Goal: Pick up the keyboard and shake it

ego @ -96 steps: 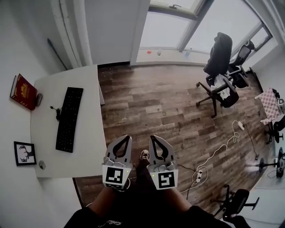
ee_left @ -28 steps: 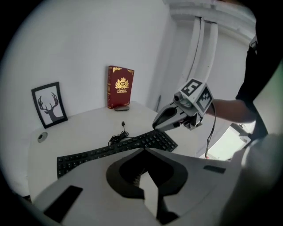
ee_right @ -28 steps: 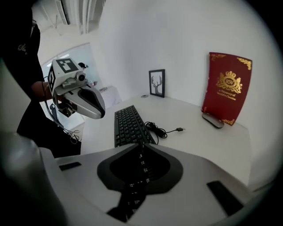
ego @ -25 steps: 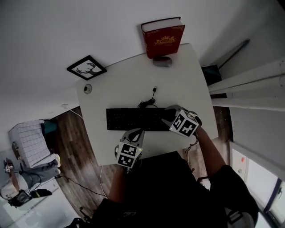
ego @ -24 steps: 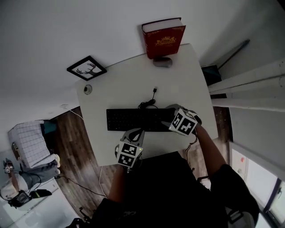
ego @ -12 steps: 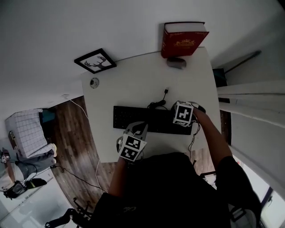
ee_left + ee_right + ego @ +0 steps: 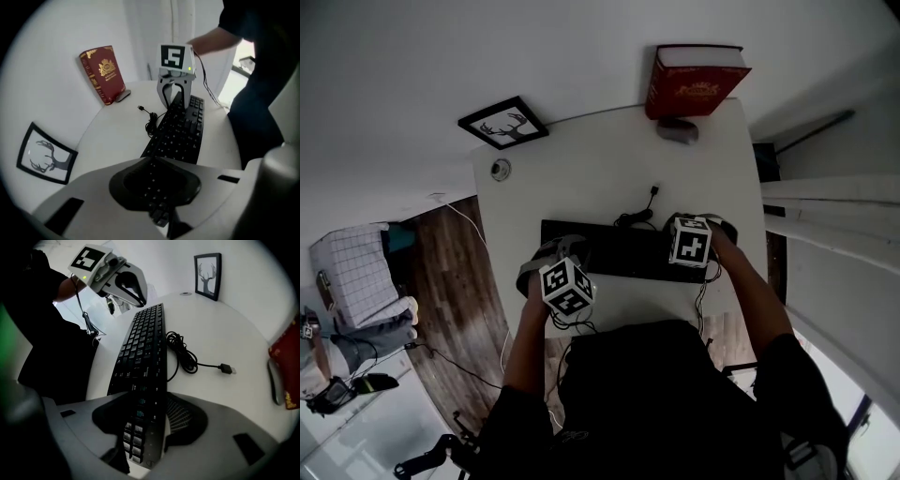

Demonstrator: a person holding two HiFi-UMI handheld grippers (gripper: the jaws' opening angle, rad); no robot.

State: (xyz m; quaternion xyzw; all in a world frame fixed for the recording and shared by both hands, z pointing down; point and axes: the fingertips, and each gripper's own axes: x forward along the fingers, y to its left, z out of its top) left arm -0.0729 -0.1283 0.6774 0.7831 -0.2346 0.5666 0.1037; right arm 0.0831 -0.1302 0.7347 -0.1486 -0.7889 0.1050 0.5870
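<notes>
The black keyboard (image 7: pixel 619 251) lies flat on the white table (image 7: pixel 581 178), its coiled cable (image 7: pixel 639 214) trailing off the far side. My right gripper (image 7: pixel 701 226) straddles its right end. In the right gripper view the keyboard (image 7: pixel 143 362) runs between the jaws of that gripper (image 7: pixel 140 456). They have just been closing on it, and both fingers lie against its long edges. My left gripper (image 7: pixel 546 262) is shut and hangs just over the keyboard's left end (image 7: pixel 180 136). Nothing is between that gripper's (image 7: pixel 164 222) jaws.
A red book (image 7: pixel 694 82) stands against the wall at the table's far right, with a grey mouse (image 7: pixel 677 131) in front of it. A framed deer picture (image 7: pixel 503 123) and a small round object (image 7: pixel 500 170) sit at the far left. Wooden floor with cables lies left of the table.
My left gripper has swung left and down from the table's near edge to the keyboard's left end, rolling as it went. The right gripper stays at the right end.
</notes>
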